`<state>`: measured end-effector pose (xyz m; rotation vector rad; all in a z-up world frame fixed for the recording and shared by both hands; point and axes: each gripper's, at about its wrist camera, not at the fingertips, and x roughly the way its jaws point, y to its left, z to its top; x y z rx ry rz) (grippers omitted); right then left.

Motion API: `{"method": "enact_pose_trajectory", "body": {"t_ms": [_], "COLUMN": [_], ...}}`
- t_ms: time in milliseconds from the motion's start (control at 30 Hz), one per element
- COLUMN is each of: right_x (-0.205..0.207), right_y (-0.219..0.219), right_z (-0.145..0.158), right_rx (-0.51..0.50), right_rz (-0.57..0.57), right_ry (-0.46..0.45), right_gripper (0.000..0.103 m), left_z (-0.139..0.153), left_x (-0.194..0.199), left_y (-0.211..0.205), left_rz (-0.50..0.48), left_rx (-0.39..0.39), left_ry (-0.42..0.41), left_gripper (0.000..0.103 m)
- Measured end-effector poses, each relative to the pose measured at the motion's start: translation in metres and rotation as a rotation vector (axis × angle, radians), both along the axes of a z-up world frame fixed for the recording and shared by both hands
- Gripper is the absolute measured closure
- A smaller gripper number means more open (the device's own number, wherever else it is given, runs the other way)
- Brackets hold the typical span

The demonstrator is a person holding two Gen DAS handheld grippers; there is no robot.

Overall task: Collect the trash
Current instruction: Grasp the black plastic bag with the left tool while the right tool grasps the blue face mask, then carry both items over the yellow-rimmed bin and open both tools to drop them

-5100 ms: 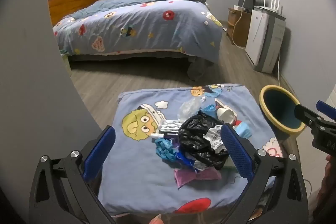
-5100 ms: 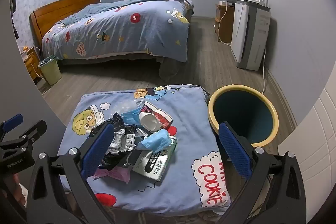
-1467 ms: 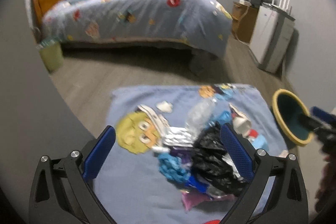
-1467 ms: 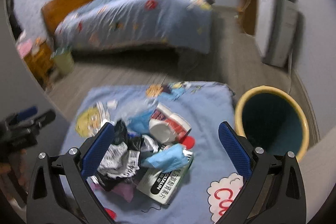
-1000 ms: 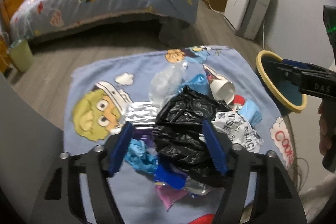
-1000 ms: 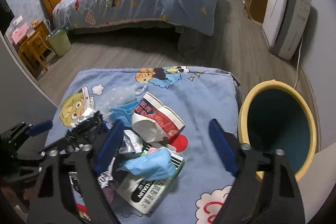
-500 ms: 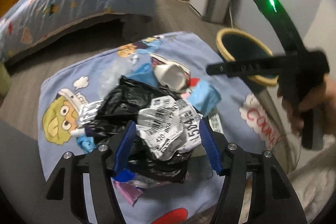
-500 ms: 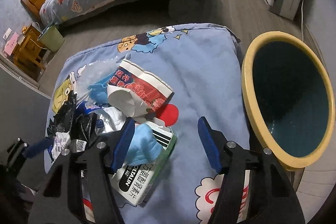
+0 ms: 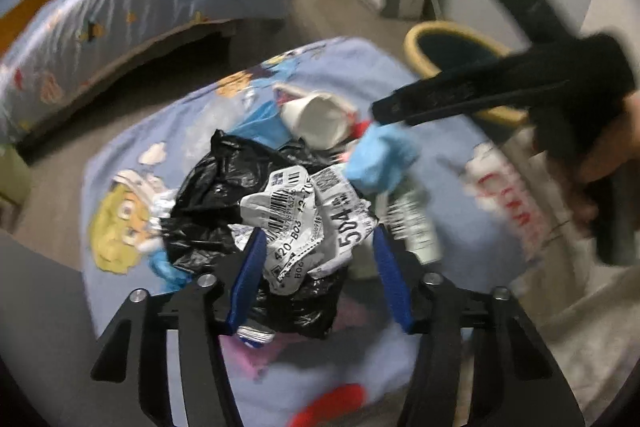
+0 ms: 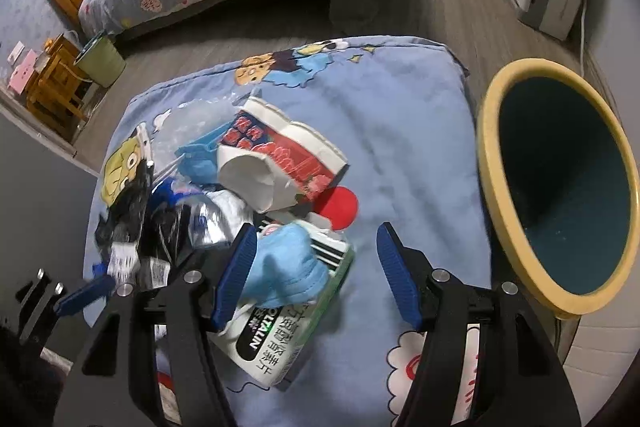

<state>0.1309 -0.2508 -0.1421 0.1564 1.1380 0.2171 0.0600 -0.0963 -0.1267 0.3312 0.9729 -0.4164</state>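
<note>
The trash lies heaped on the cartoon-print cushion (image 10: 400, 131), with the yellow-rimmed bin (image 10: 486, 151) just off its right edge, handy for dropping. The left gripper (image 9: 318, 277) hangs over the near side of the heap, jaws partly apart around a crumpled barcode label (image 9: 308, 215) on a black plastic bag (image 9: 208, 195), not yet pinched. The right gripper (image 10: 312, 273) straddles a blue wad (image 10: 286, 263) atop a green-and-white carton (image 10: 276, 343), jaws wide.

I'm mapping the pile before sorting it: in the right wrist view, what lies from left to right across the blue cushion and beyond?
Black plastic bag → crumpled blue cloth → red cap → yellow-rimmed bin, standing off the cushion's right edge.
</note>
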Motion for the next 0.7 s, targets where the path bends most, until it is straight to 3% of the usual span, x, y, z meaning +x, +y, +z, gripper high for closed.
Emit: {"method": "enact_pose_trajectory", "body": {"t_ms": [67, 167, 233, 333, 433, 700], "right_x": [0.0, -0.002, -0.003, -0.005, -0.01, -0.031], "right_y": [0.005, 0.012, 0.018, 0.025, 0.029, 0.008], "right_z": [-0.004, -0.014, -0.021, -0.024, -0.012, 0.057], "right_rx": [0.002, -0.002, -0.014, -0.018, 0.007, 0.111], "right_rz": [0.017, 0.042, 0.064, 0.092, 0.102, 0.007], "right_ry": [0.012, 0.038, 0.063, 0.1, 0.082, -0.048], "right_gripper": [0.041, 0.041, 0.041, 0.07, 0.082, 0.085], "left_z": [-0.002, 0.006, 0.009, 0.016, 0.026, 0.067], "left_x": [0.005, 0.013, 0.016, 0.02, 0.021, 0.016], "left_y": [0.003, 0.012, 0.018, 0.028, 0.037, 0.057], "left_rz": [0.01, 0.035, 0.046, 0.077, 0.097, 0.136], "left_rx": [0.014, -0.029, -0.051, -0.089, -0.134, -0.258], "left_ry": [-0.006, -0.018, -0.018, -0.016, -0.029, -0.109], "left_gripper": [0.067, 0.079, 0.08, 0.085, 0.086, 0.087]}}
